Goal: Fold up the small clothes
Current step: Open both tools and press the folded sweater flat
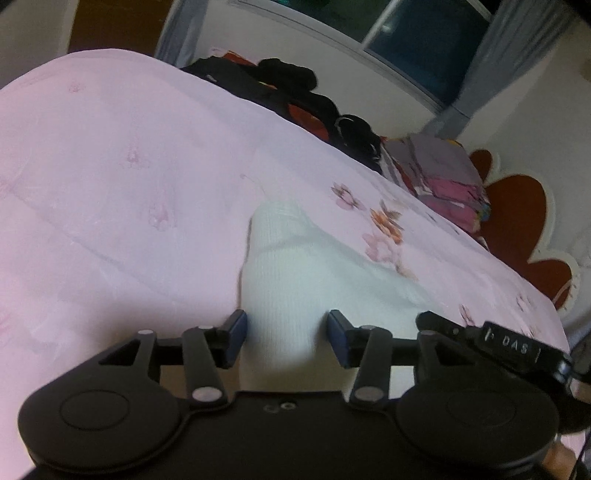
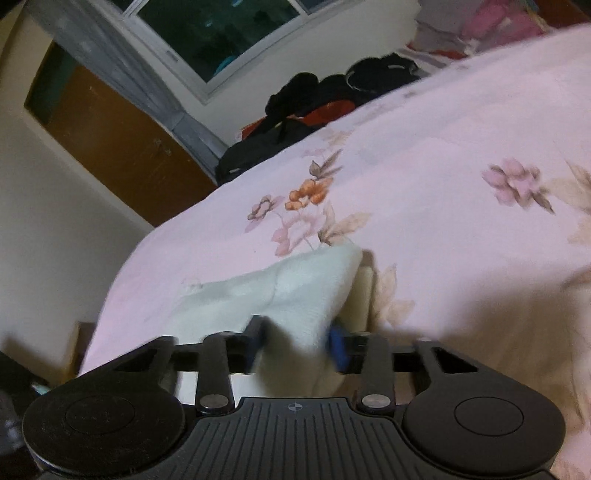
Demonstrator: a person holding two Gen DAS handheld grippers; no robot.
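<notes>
Garment: a white ribbed knit [image 1: 280, 280] lies on the bed, running from 12 o'clock down to 6 o'clock in the left view; in the right view it [image 2: 295, 291] sits low at 6 to 7 o'clock, one corner raised to a peak.
Left claw: the left claw [image 1: 286, 338] has its jaws spread, one blue pad on either side of the knit's near end; the cloth fills the gap, and the left pad looks to touch its edge, while the right pad stands just beside it. No firm pinch shows.
Right claw: the right claw [image 2: 295, 341] also stands spread, with the knit bunched between its blue pads; the picture is blurred there, so I cannot tell whether the pads press the cloth.
Other claw in left view: the tip of the right claw shows at 4 o'clock, near the knit's right side.
Bed: pink bedspread [image 1: 110, 166] with a flower print [image 2: 306, 195] just past the knit at 12 o'clock.
Far edge: dark clothes [image 1: 295, 88] are heaped at 12 o'clock, and folded clothes [image 1: 439, 177] at 2 o'clock.
Room: window [image 2: 221, 33] at 11 o'clock in the right view, grey curtain [image 2: 122, 74] beside it, brown door [image 2: 110, 136] at 9 o'clock.
</notes>
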